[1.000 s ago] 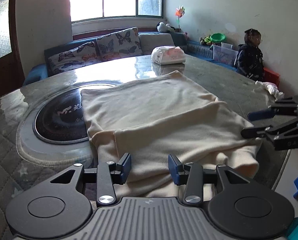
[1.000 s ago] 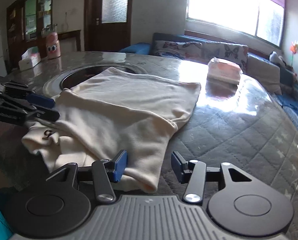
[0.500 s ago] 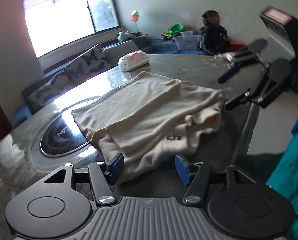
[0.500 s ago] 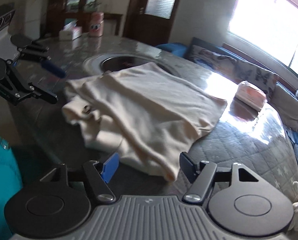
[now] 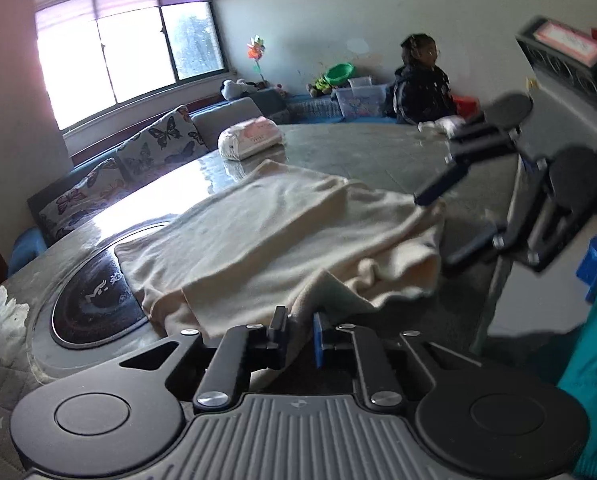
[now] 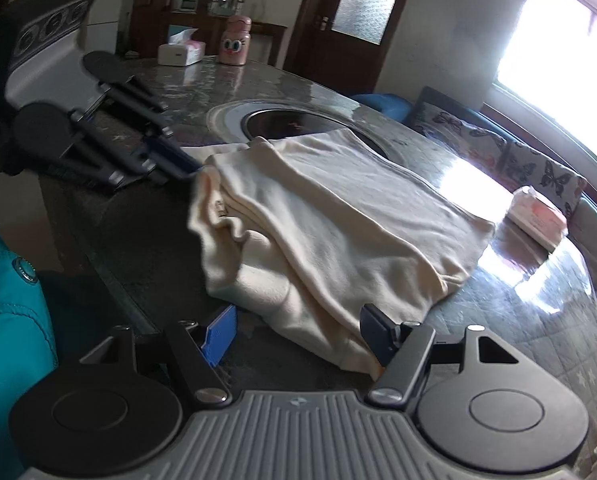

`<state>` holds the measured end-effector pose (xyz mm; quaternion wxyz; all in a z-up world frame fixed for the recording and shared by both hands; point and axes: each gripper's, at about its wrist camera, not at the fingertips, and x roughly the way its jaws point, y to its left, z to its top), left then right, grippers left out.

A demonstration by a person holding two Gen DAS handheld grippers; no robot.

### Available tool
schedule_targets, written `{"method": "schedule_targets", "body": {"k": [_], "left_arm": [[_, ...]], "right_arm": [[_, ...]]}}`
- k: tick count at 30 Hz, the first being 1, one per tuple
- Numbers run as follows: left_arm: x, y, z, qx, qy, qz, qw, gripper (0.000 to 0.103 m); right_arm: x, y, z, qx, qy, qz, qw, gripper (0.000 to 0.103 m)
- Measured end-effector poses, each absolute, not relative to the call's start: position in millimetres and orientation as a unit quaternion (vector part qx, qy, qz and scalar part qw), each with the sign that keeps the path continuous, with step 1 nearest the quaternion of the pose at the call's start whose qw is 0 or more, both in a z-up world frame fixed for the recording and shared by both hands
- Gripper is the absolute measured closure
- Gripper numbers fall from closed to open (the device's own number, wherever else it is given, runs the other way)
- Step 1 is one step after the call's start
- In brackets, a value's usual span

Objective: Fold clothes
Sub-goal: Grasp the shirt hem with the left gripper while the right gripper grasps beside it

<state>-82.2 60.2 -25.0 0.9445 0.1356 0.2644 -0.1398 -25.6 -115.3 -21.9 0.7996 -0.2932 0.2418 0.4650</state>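
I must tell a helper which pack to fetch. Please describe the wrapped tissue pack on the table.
On the round table, look past the cream garment toward the window. The tissue pack lies alone there, white and pink, in shiny plastic wrap.

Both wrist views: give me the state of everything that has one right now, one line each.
Cream garment: partly folded, layered, near edge bunched.
Left claw: jaws closing, garment corner pinched between them.
Right claw: open, garment edge between its fingers, not pressed.
Built-in round cooktop: partly covered by the garment.
Wet wipes pack: lying flat, apart from the garment.
Tissue box: a tissue sticking out.
Pink cartoon bottle: upright, capped.
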Motion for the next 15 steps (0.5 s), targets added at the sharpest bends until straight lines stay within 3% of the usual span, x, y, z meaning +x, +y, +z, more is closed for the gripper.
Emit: {"method": "schedule_targets", "body": {"k": [8, 13, 15], "left_arm": [[-39, 83, -18, 0.037, 0.281, -0.131, 0.950, 0.093], [-40, 87, -19, 0.034, 0.284, -0.133, 0.949, 0.087], [-48, 88, -18, 0.045, 0.283, -0.132, 0.949, 0.085]], "right_arm": [[-16, -99, -29, -0.279, 0.231, 0.478, 0.800, 0.046], [4, -87, -28, -0.239, 0.253, 0.481, 0.805, 0.077], [15, -87, -24, -0.212, 0.269, 0.483, 0.806, 0.080]]}}
